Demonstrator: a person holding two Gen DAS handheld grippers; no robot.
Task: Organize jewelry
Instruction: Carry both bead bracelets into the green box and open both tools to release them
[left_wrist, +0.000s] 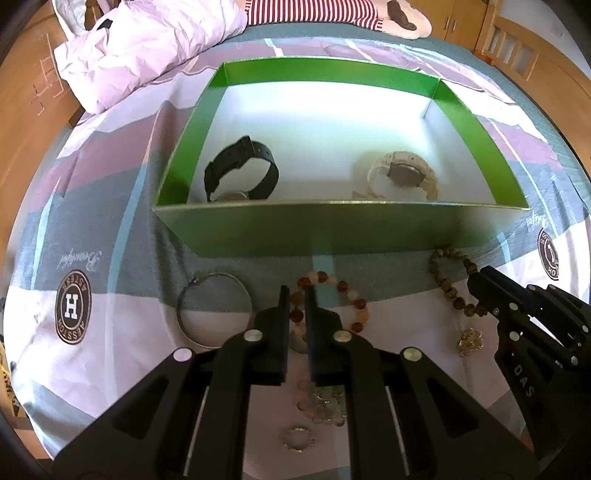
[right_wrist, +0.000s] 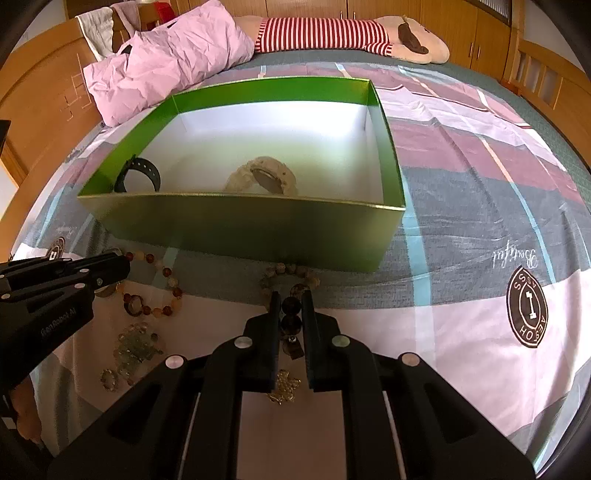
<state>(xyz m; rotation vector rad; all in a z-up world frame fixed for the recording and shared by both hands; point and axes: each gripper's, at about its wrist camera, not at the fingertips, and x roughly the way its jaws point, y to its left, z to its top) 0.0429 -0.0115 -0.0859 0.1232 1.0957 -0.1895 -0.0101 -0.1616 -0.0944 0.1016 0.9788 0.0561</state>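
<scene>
A green box (left_wrist: 332, 229) stands on the bed with a black watch (left_wrist: 242, 171) and a cream watch (left_wrist: 404, 175) inside; it also shows in the right wrist view (right_wrist: 240, 225). My left gripper (left_wrist: 297, 295) is shut on the red and white bead bracelet (left_wrist: 343, 291) in front of the box. My right gripper (right_wrist: 290, 301) is shut on the brown bead bracelet (right_wrist: 291, 275), which also shows in the left wrist view (left_wrist: 448, 280). A silver bangle (left_wrist: 214, 310), a pale bead bracelet (left_wrist: 323, 402), a small ring (left_wrist: 297, 439) and a gold charm (right_wrist: 282, 386) lie on the sheet.
A pink jacket (right_wrist: 170, 59) and a striped plush toy (right_wrist: 351, 35) lie at the far end of the bed. Wooden bed rails (right_wrist: 550, 81) border both sides. The patchwork sheet (right_wrist: 480, 229) spreads to the right of the box.
</scene>
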